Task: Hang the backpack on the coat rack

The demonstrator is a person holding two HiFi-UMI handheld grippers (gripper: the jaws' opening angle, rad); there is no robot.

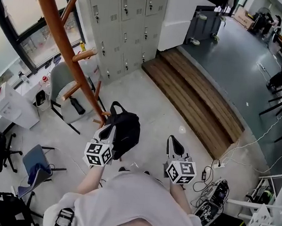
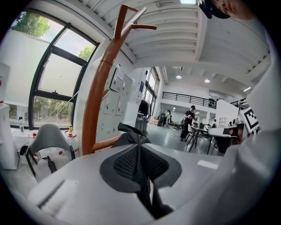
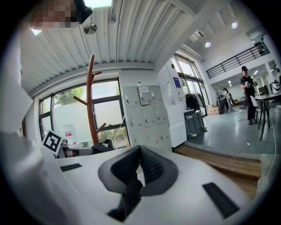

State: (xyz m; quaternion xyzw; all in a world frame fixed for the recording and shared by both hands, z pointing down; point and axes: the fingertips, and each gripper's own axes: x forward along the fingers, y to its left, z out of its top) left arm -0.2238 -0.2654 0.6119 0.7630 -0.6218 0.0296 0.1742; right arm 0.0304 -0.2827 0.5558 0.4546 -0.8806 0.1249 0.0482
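Your left claw [image 1: 110, 128] is clamped on the black backpack [image 1: 127, 133] by its top strap [image 2: 130, 136]. It holds the bag right against the lower part of the coat rack [image 1: 59, 33], beside a short peg [image 2: 105, 143]. Whether the strap is over that peg I cannot tell, so the job looks nearly done, with seating the loop and letting go left. Your right claw [image 1: 174, 140] is closed on nothing, well clear of the bag. The rack is smooth, rounded, orange-brown wood with upturned pegs. The bag is soft, limp woven fabric.
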